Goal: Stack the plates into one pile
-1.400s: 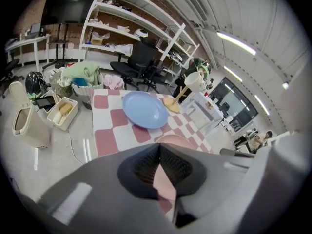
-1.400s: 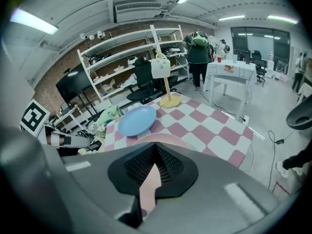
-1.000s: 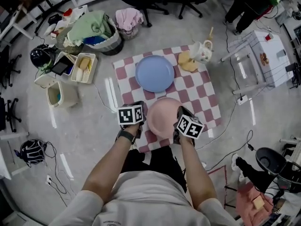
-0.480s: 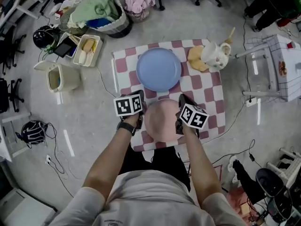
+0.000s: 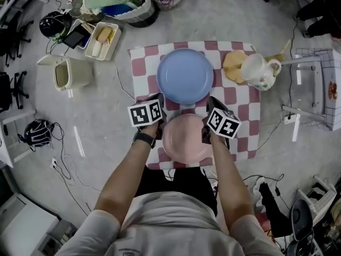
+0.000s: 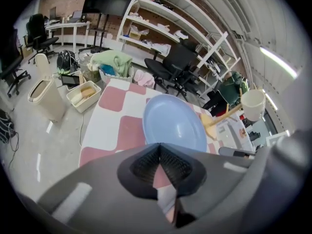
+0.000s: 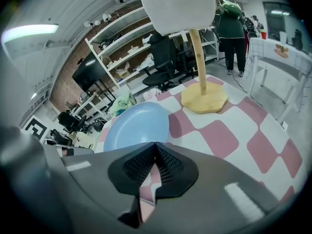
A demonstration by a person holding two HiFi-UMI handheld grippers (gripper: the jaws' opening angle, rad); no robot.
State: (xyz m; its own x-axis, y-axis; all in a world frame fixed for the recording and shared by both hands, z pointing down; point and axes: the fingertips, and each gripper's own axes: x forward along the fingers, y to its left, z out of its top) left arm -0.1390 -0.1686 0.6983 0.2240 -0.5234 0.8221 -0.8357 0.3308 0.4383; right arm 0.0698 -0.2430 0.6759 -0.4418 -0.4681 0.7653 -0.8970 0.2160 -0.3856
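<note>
A pink plate (image 5: 186, 138) lies at the near edge of the red-and-white checked cloth (image 5: 241, 104). My left gripper (image 5: 159, 125) is shut on its left rim and my right gripper (image 5: 205, 132) is shut on its right rim. Just beyond it, a blue plate (image 5: 185, 76) rests flat in the middle of the cloth. The blue plate (image 6: 173, 123) fills the left gripper view ahead of the closed jaws, with a pink sliver (image 6: 165, 207) between them. It also sits ahead of the jaws, to the left, as the blue plate (image 7: 136, 126) in the right gripper view.
A white jug (image 5: 260, 71) on a yellow wooden stand (image 5: 233, 65) occupies the cloth's far right corner. On the floor are a beige bin (image 5: 66, 73), a tray (image 5: 101, 40) and laundry baskets (image 5: 120, 1) at the left, and a white side table (image 5: 314, 89) at the right.
The head view has shifted, so the table sits higher and larger in the frame. Both grippers keep their hold on the pink plate; its gap to the blue plate looks unchanged.
</note>
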